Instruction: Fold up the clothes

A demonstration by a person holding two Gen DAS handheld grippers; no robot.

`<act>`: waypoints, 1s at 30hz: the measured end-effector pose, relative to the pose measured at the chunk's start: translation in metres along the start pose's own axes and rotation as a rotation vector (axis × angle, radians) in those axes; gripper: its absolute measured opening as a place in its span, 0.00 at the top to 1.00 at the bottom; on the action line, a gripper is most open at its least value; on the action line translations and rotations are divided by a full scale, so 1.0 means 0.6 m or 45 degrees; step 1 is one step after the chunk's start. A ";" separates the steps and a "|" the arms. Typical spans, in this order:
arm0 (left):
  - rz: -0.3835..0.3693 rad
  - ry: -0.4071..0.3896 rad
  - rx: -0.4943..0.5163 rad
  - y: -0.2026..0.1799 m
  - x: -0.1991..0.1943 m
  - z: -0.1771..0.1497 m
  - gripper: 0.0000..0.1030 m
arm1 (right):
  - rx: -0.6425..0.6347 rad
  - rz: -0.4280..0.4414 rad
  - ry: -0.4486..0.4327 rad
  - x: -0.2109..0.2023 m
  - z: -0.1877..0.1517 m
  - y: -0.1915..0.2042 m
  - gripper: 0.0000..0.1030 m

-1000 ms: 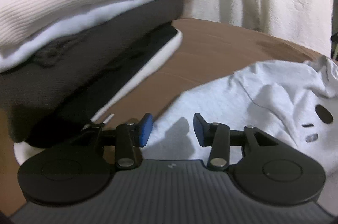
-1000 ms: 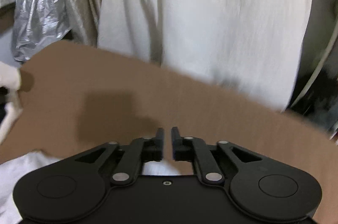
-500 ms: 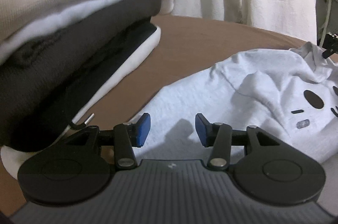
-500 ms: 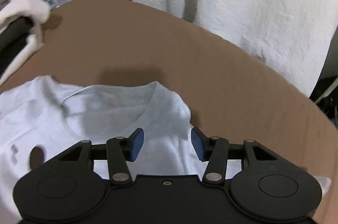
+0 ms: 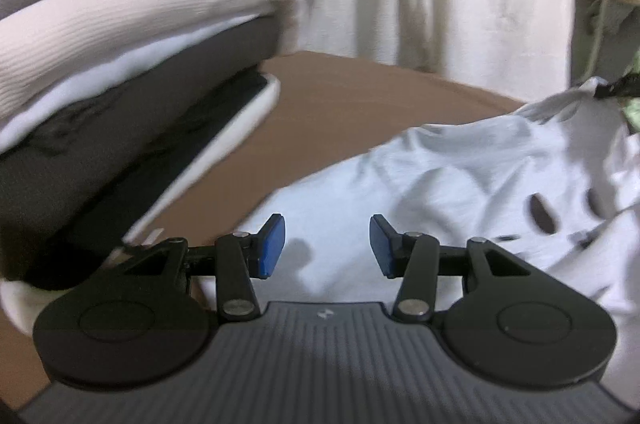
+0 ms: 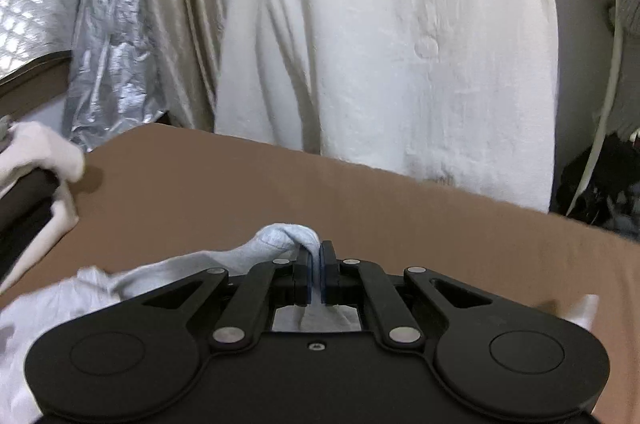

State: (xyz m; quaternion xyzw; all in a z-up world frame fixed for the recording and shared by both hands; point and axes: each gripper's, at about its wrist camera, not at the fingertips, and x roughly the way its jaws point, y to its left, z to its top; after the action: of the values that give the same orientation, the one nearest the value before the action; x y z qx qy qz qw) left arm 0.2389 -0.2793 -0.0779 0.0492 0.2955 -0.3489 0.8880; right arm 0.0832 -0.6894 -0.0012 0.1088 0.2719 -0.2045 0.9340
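A light grey T-shirt (image 5: 460, 176) with dark print marks lies crumpled on the brown table (image 5: 360, 92). My left gripper (image 5: 326, 244) is open with blue pads, just above the shirt's near left part. My right gripper (image 6: 317, 264) is shut on a fold of the same shirt (image 6: 280, 236), which bunches up over the fingers and trails off to the left. The right gripper's fingertip also shows in the left wrist view (image 5: 616, 88), pinching the shirt's raised far edge.
A stack of folded clothes (image 5: 120, 72) in grey, cream, white and dark layers stands at the left; its corner also shows in the right wrist view (image 6: 36, 164). A white cloth (image 6: 380, 36) hangs behind the table. Silver foil sheeting (image 6: 108, 64) hangs at the back left.
My right gripper was open over the shirt's neckline half a second ago; it has shut on the fabric and lifted it. My left gripper stays open and has drifted a little right of the stack.
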 end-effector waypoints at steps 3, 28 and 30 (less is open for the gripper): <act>-0.013 -0.023 0.012 -0.035 -0.001 0.039 0.55 | 0.021 0.030 -0.005 -0.019 -0.025 -0.007 0.97; -0.248 0.509 0.344 -0.298 0.365 0.172 0.26 | 0.024 0.285 -0.040 -0.012 -0.032 -0.015 0.96; -0.204 0.479 0.329 -0.293 0.361 0.179 0.62 | 0.004 0.293 -0.043 -0.015 -0.026 -0.014 0.96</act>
State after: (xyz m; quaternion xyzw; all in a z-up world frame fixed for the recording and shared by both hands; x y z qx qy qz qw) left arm 0.3038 -0.5710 -0.0901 0.2028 0.4115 -0.4377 0.7733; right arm 0.0654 -0.6889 -0.0098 0.1371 0.2414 -0.0981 0.9557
